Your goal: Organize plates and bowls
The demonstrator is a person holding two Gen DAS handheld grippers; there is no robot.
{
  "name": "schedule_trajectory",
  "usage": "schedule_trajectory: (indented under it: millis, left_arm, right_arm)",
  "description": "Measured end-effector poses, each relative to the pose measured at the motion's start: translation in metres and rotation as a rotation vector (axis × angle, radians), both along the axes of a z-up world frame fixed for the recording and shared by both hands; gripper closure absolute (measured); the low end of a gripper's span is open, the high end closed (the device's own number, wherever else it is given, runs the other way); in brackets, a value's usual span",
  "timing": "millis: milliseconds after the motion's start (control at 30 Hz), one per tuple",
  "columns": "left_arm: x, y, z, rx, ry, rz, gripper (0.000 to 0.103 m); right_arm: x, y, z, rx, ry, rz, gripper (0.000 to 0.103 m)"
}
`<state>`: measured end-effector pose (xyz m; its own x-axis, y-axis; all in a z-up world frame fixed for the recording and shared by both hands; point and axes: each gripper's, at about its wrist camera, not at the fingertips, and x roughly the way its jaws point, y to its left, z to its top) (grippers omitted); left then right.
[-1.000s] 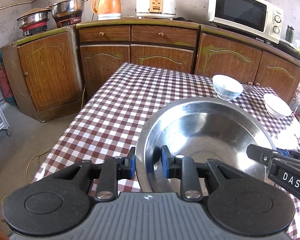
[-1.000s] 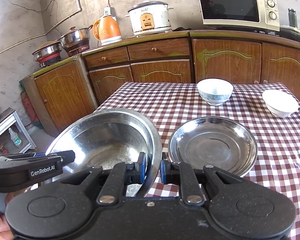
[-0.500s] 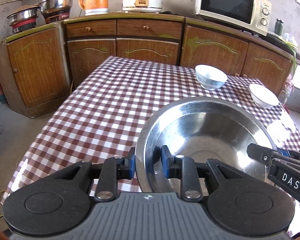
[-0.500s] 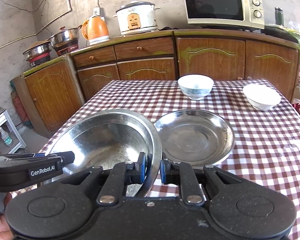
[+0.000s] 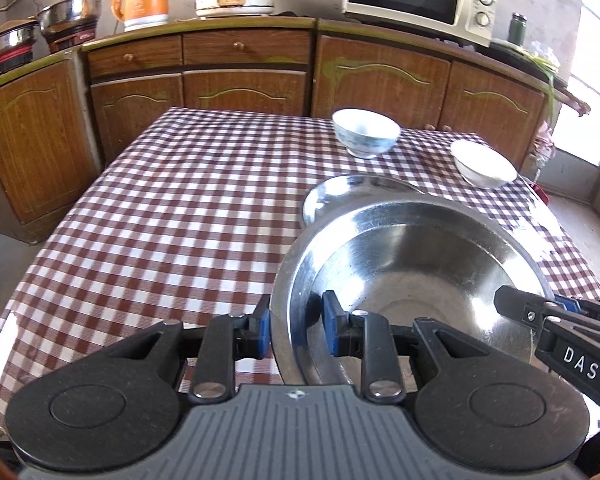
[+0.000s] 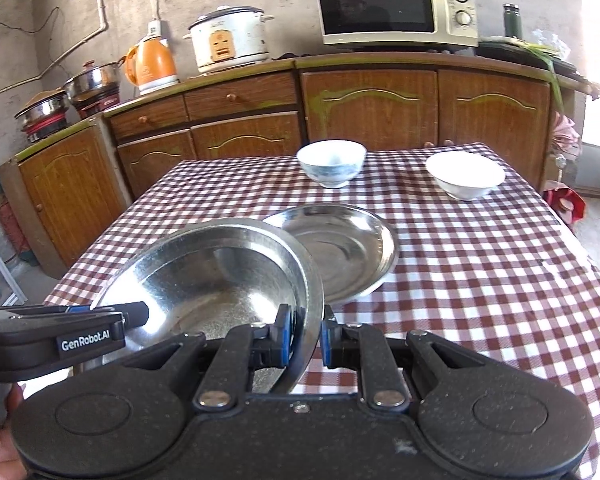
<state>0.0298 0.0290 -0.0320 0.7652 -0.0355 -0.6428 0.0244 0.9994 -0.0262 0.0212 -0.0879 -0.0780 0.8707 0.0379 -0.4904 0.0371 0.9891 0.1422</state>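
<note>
Carrying: you are holding the large steel basin (image 5: pixel 416 280) between both tools, lower right of the left wrist view and lower left of the right wrist view, above the near end of the checked tablecloth (image 5: pixel 180 208).
Left gripper (image 5: pixel 296 326): its fingers are nearly closed, pinching the basin's rim, one blue pad outside the wall and one inside.
Right gripper (image 6: pixel 303 336): its fingers are drawn in just as tight on the opposite rim, pads either side of the thin edge.
Basin's place: its far edge is overlapping the steel plate (image 6: pixel 340 248) in both views; whether they are touching I cannot tell.
Handling: you are likely dealing with thin, stiff sheet metal, light for its width and slick under the pads. It probably will not break, but it could pivot or slide if one hand is dropping faster than the other.
Where to hold: the rolled rim is looking like the only real purchase; opposite points, as you are gripping now, are keeping it level.
Still waiting: the blue-patterned bowl (image 6: pixel 331 162) and the white bowl (image 6: pixel 465 174) are sitting apart near the far edge. These look like ceramic, heavier and chippable, so rim grips there are calling for gentler setting down.
</note>
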Motion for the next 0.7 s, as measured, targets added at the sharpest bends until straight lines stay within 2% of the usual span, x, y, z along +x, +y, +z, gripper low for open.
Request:
schedule_trajectory:
  millis: [700]
  left_arm:
    - [0.011, -0.048, -0.026, -0.002, 0.056, -0.115, 0.076]
  right_arm:
    - [-0.023, -0.053, -0.023, 0.028, 0.042, -0.123, 0.084]
